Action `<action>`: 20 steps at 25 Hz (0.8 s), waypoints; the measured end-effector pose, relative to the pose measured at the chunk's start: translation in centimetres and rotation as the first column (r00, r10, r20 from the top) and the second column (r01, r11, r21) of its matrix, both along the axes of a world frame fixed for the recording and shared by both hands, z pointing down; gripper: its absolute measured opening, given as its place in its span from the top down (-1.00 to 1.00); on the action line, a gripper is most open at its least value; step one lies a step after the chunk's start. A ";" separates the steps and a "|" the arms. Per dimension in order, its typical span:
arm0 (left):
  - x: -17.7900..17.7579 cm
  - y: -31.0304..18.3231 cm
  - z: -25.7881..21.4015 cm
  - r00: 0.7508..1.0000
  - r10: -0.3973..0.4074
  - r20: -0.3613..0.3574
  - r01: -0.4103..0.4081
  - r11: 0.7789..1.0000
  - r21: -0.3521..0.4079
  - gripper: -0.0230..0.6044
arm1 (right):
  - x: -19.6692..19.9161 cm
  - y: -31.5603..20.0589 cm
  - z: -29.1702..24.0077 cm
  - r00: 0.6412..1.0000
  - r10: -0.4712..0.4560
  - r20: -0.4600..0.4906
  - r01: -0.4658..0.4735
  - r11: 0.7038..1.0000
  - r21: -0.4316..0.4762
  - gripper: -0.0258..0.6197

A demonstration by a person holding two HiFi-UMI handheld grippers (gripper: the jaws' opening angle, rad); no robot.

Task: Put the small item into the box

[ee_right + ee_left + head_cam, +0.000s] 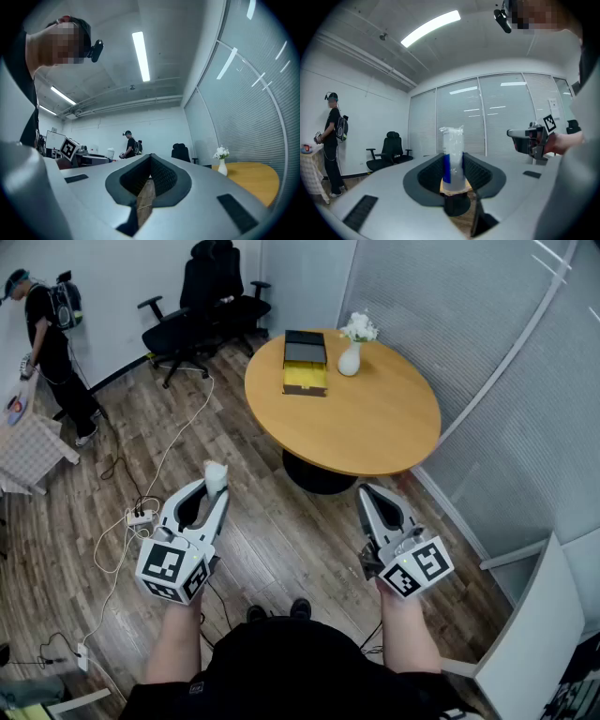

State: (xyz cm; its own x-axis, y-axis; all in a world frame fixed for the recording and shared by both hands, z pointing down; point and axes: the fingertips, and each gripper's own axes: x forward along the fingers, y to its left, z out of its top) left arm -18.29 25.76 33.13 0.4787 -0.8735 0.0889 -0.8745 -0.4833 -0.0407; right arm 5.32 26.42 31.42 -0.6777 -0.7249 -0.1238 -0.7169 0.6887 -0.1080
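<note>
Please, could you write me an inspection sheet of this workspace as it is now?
Surface: round wooden table, mostly bare.
Job's things: open box at the table's far edge; small packet in the left tool.
Clutter: white vase with flowers beside the box.
Tools: left tool shut on the packet; right tool shut, empty.
Cables: white cable and power strip on the floor.
Surroundings: office chairs, a standing person, partition wall with blinds.

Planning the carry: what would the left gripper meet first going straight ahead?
Likely nothing close: the left gripper, holding the small item, seems aimed over the round table toward the glass partition. Depth is unclear.
</note>
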 end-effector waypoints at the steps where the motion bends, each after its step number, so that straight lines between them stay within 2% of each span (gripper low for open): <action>1: 0.1 -0.1 0.1 1.000 0.001 0.001 -0.001 1.000 -0.001 0.51 | 0.1 -0.1 0.1 1.000 0.002 0.002 -0.002 1.000 0.000 0.81; 13: 1.2 -0.2 0.3 1.000 -0.008 0.010 0.008 1.000 -0.004 0.50 | 0.8 -0.6 0.3 1.000 -0.015 0.022 0.015 1.000 0.003 0.81; 20: 3.1 0.1 0.1 1.000 -0.012 0.016 0.012 1.000 -0.003 0.51 | 2.2 0.5 -0.6 0.995 -0.086 0.050 0.084 0.996 0.037 0.81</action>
